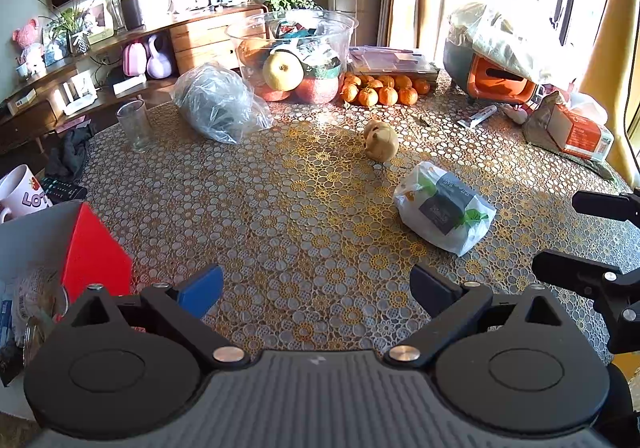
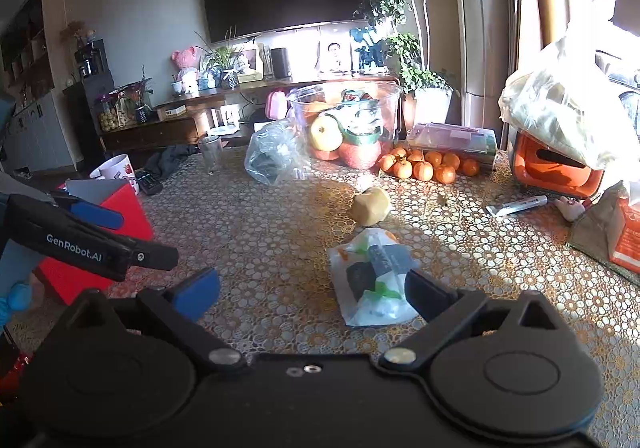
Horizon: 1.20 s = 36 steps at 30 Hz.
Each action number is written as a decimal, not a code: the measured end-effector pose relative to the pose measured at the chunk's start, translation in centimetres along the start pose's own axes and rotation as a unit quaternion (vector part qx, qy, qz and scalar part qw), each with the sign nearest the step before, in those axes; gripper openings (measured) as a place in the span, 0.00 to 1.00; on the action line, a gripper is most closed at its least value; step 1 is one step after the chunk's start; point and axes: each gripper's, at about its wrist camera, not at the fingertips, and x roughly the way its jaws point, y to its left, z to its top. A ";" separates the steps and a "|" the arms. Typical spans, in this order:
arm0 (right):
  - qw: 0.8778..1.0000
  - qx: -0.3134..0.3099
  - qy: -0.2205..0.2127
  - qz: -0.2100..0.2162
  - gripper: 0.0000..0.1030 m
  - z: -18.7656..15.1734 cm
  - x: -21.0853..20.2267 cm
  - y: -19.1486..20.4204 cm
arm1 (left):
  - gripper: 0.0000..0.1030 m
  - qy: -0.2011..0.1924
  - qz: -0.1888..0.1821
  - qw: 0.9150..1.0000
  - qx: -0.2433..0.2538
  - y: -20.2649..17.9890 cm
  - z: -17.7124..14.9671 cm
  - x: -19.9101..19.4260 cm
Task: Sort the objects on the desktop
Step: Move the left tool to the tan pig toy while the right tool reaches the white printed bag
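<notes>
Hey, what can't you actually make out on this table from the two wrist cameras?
- Red box contents: left wrist view, cut off by the left edge and its own wall.
- Snack packet label: both views, print too small and blurred.
- Orange appliance: its top is hidden under a plastic bag.
- Grey bag contents: crinkled plastic hides them.
- Mug: cut off by the left edge, lettering partial.

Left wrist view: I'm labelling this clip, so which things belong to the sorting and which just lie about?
Likely the job:
white plastic snack packet
small tan peeled fruit
open red box

Lying about:
clear plastic fruit bowl
heap of tangerines
empty drinking glass
</notes>
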 end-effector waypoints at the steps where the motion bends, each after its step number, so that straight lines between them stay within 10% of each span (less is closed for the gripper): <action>1: 1.000 0.000 0.002 -0.001 0.97 0.0 0.3 -0.4 | 0.97 0.000 -0.001 1.000 0.001 -0.2 0.2 0.4; 36: 0.998 -0.004 0.060 0.009 0.97 -1.1 12.0 -7.4 | 0.97 -0.001 -0.047 0.999 0.012 -5.5 8.5 16.0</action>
